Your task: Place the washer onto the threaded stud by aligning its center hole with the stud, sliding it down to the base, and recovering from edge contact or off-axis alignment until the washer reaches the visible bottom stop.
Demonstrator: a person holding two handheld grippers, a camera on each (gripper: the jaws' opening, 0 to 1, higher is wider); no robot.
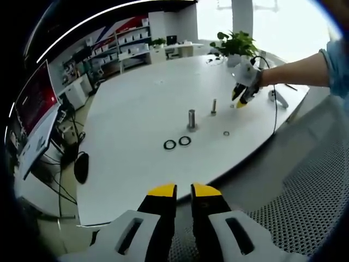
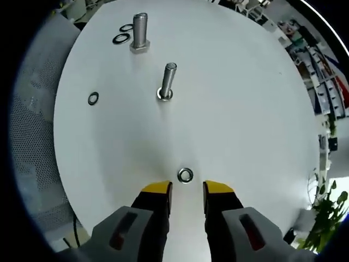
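One washer point(image 2: 185, 175) lies flat just ahead of the right claw point(image 2: 187, 189), whose empty jaws stand slightly parted and should straddle its rim squarely before closing.

Two studs stand on the table point(image 2: 245, 109). The thick stud point(image 2: 140, 31) is one and the thin stud point(image 2: 167, 81) is the other.

There are four rings to count. Two black rings point(image 2: 121, 38) point(image 2: 126, 28) lie side by side, just beside the thick stud. One small washer point(image 2: 93, 99) lies near the thin stud. One more washer point(image 2: 185, 175) lies well apart from the thin stud, on its other side.

In the left gripper view the same things show: two studs point(image 1: 192, 119) point(image 1: 214, 106), two black rings point(image 1: 170, 144) point(image 1: 185, 141) and one small washer point(image 1: 226, 132).

One plant point(image 1: 235, 43) sits at the table's far edge.
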